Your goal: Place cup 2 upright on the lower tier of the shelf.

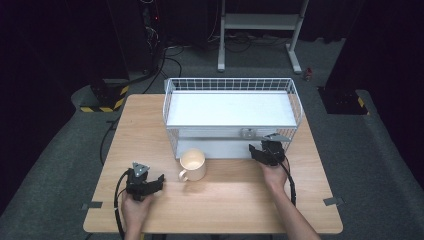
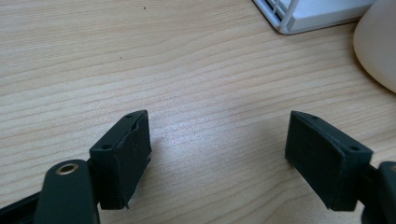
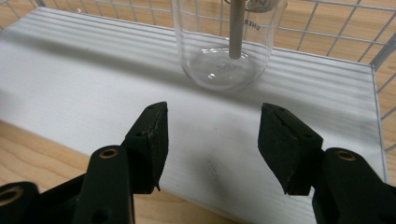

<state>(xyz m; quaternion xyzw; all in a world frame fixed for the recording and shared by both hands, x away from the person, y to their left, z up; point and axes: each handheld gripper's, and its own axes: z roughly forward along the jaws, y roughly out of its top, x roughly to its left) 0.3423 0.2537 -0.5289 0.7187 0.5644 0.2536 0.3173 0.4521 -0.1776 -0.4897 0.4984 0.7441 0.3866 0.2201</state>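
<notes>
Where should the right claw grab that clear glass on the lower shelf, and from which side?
Grip the glass across its round lower body, coming straight in from the rack's open front. The right claw already faces it, jaws open wider than the glass. It looks upright, with a stick inside, so close gently and keep it level.

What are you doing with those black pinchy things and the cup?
A person sits at a wooden table with a gripper in each hand. The right gripper is open and reaching into the lower shelf of a white wire rack, toward a clear glass jar there. The left gripper is open too, low over the table beside a cream mug. Nothing is held.
</notes>
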